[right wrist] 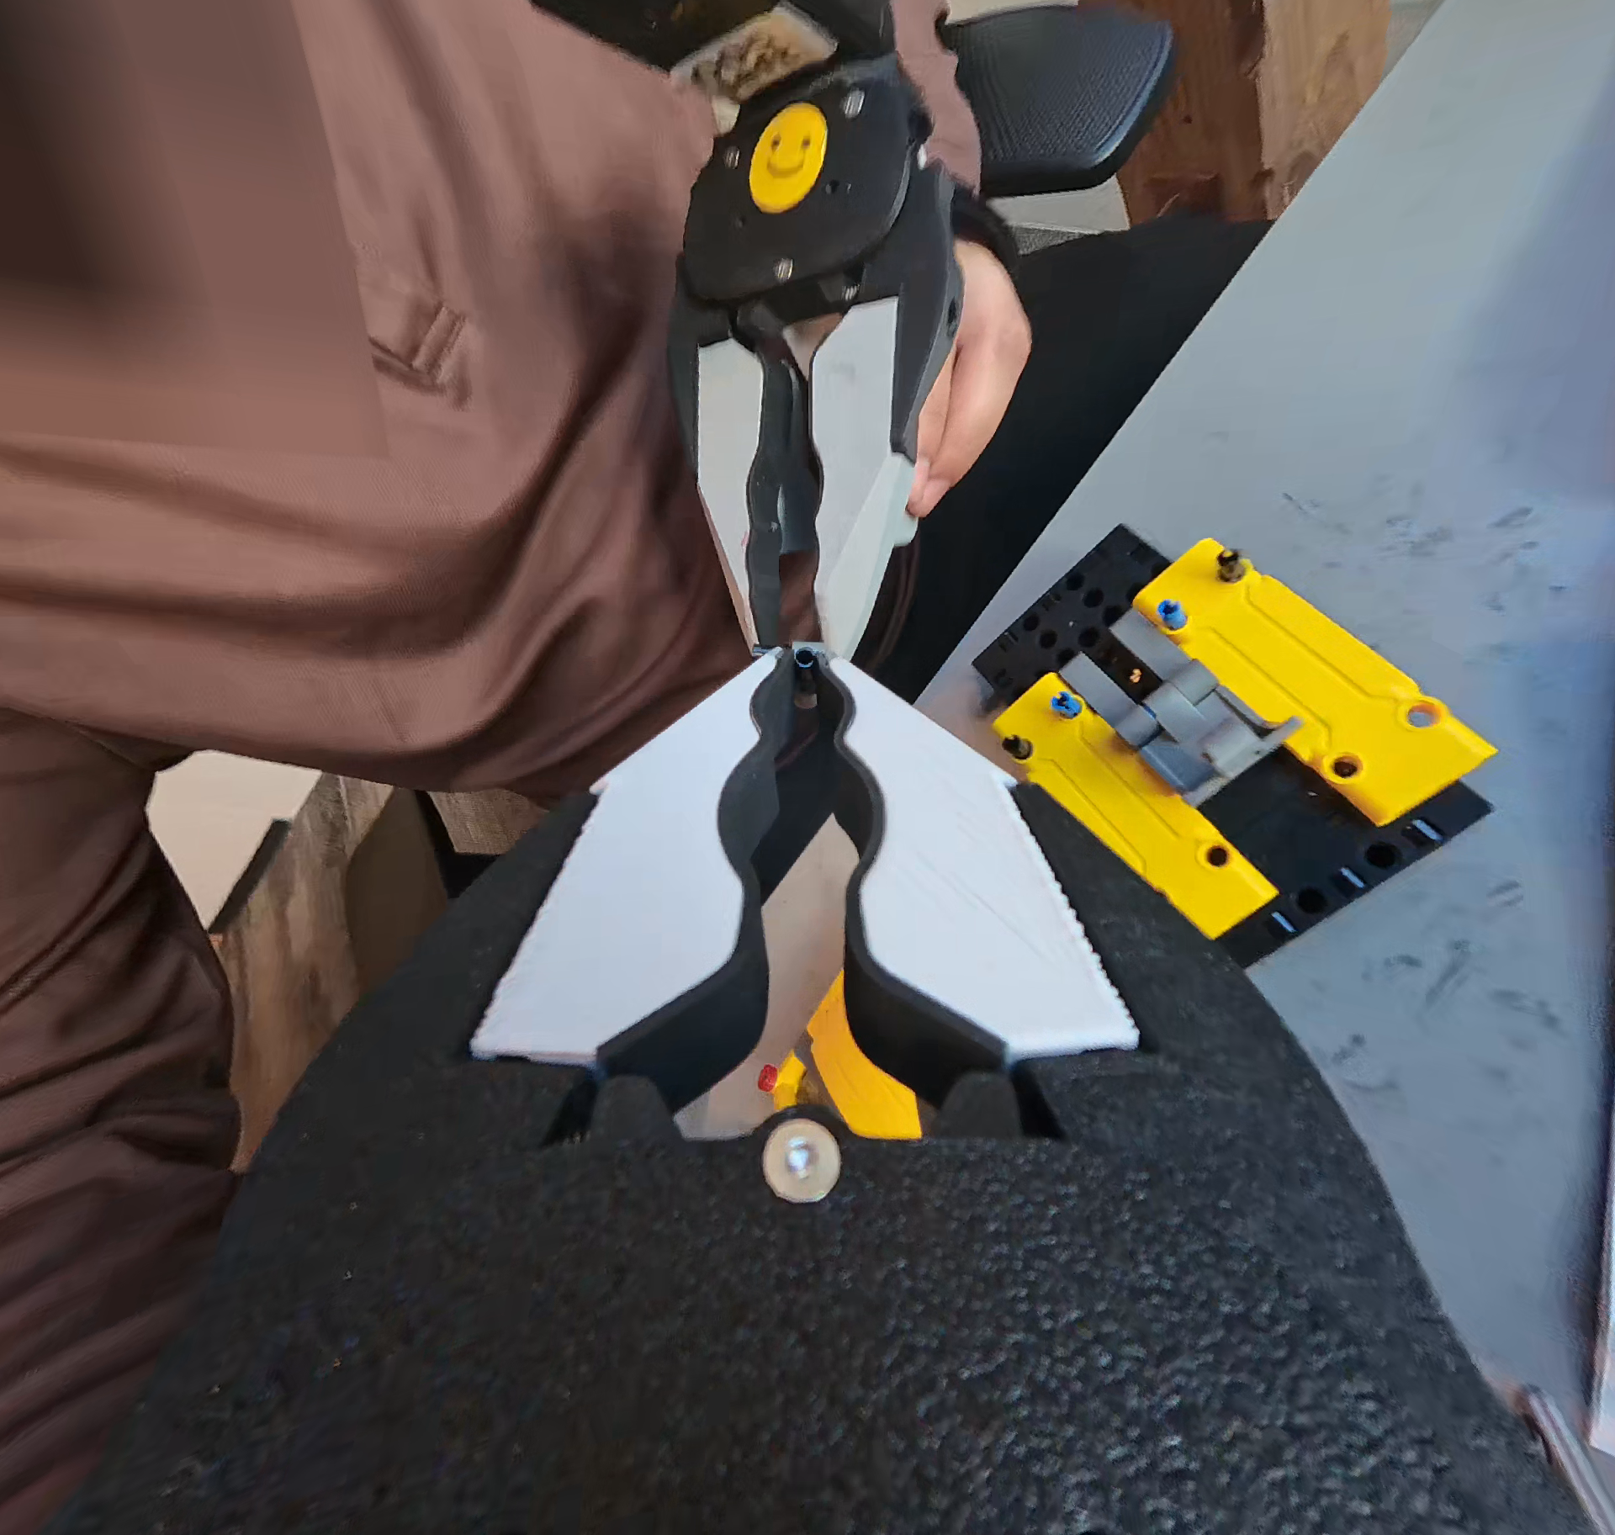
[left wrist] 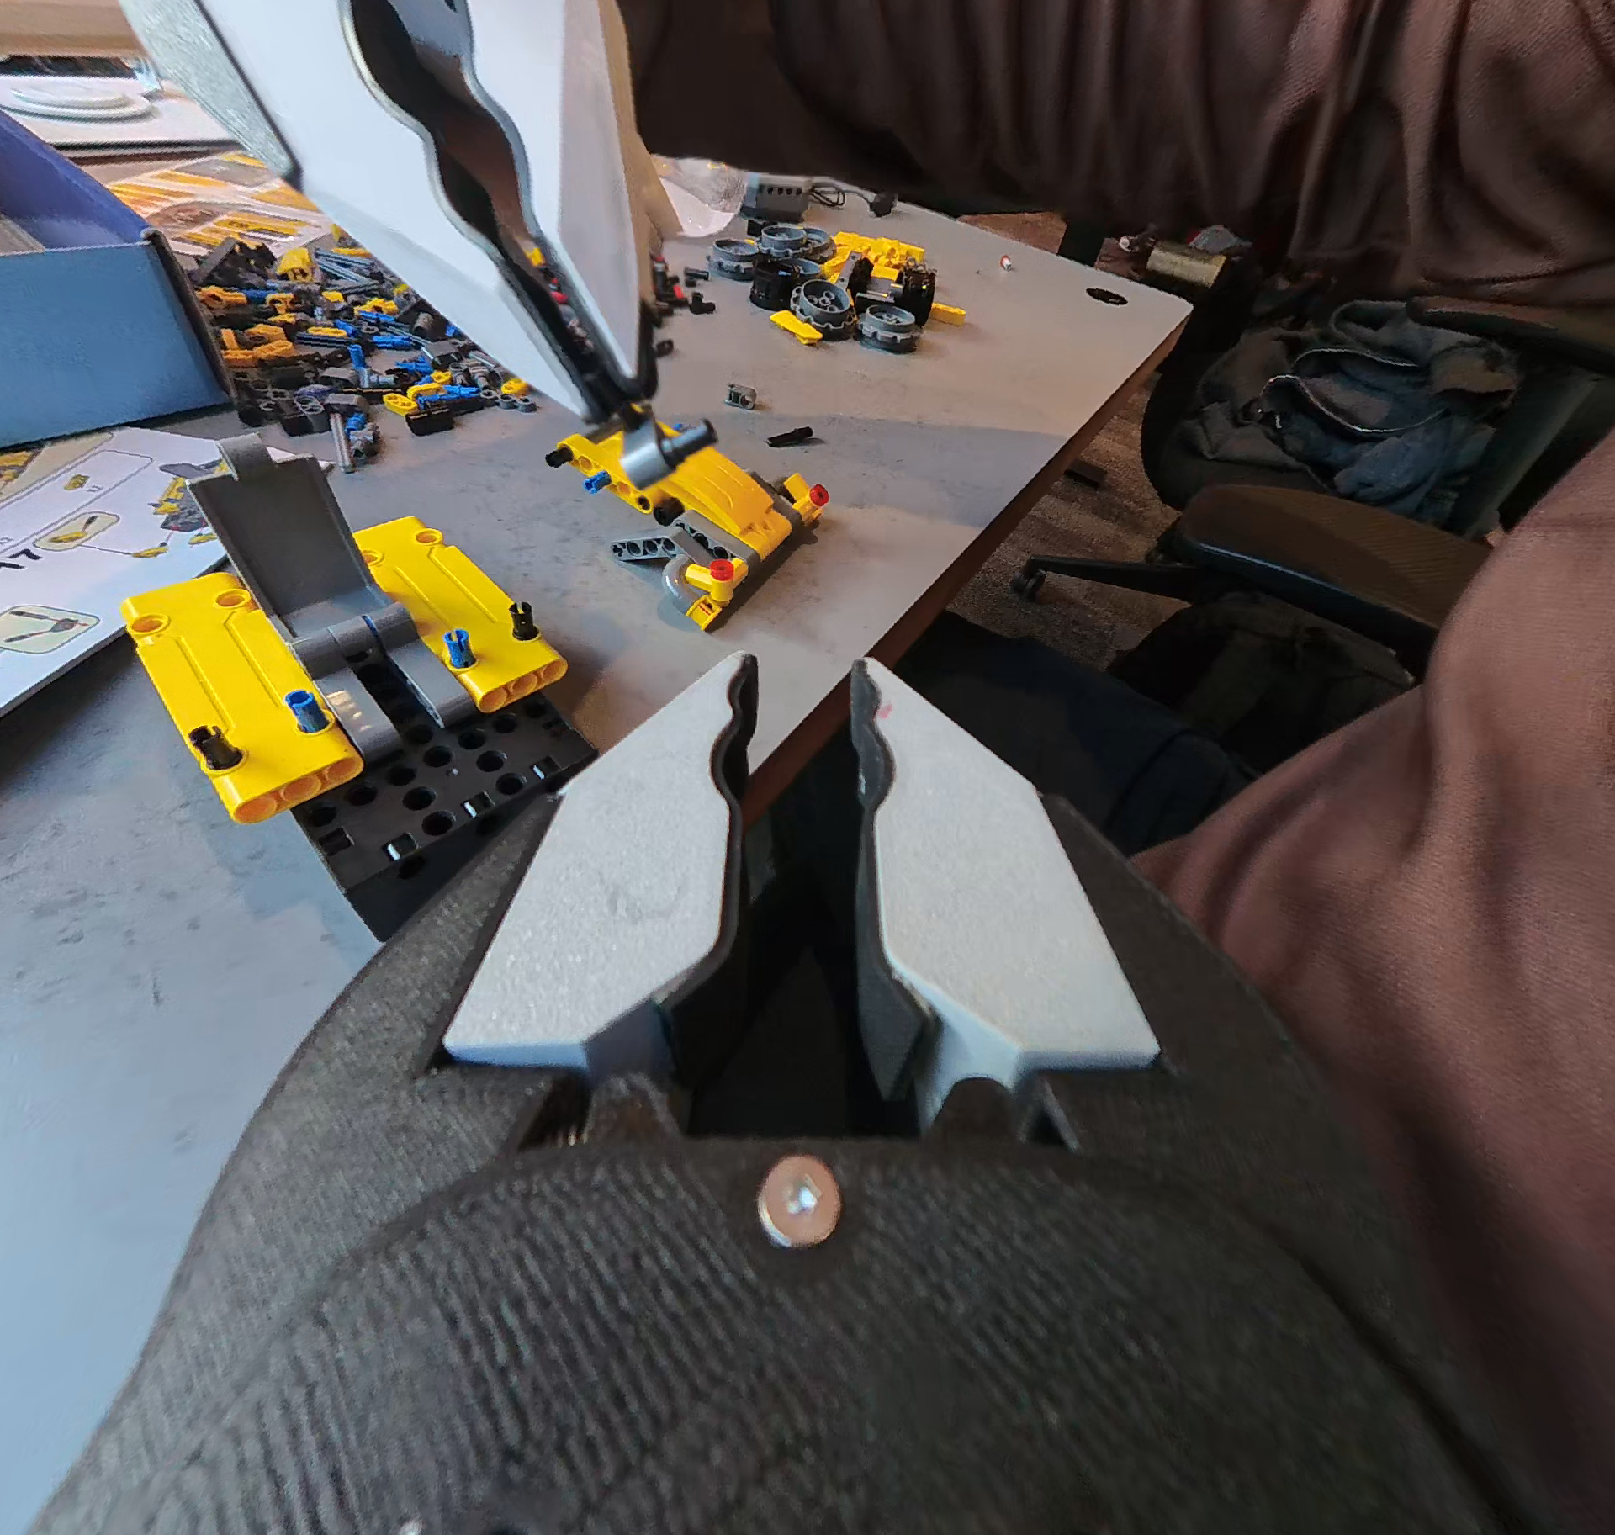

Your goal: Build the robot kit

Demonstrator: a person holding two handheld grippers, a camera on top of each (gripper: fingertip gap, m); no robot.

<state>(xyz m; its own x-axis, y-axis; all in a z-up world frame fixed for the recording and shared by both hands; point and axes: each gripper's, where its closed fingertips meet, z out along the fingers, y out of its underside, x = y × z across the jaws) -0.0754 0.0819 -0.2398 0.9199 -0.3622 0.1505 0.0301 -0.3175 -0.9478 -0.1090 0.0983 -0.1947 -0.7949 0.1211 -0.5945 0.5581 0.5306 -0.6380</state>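
Note:
My right gripper (left wrist: 622,411) comes down from the upper left in the left wrist view. It is shut on a small grey connector with a black pin (left wrist: 661,443), held just above a yellow and grey brick subassembly (left wrist: 712,504) on the grey table (left wrist: 926,392). In the right wrist view the right gripper (right wrist: 800,661) pinches the same connector (right wrist: 804,677) at its tips. Part of the subassembly (right wrist: 861,1082) shows below its fingers. My left gripper (left wrist: 800,682) is open and empty over the table's near edge. It also shows in the right wrist view (right wrist: 800,619), close to the right gripper's tips.
A black plate with two yellow panels and a grey hinged seat (left wrist: 350,663) lies left of my left gripper and shows in the right wrist view (right wrist: 1223,733). Behind are loose bricks (left wrist: 350,331), wheels (left wrist: 830,287), a blue box (left wrist: 79,313) and a booklet (left wrist: 61,549). An office chair (left wrist: 1311,549) stands beyond the table edge. Across from one pair of fingers to the other is roughly 6 cm.

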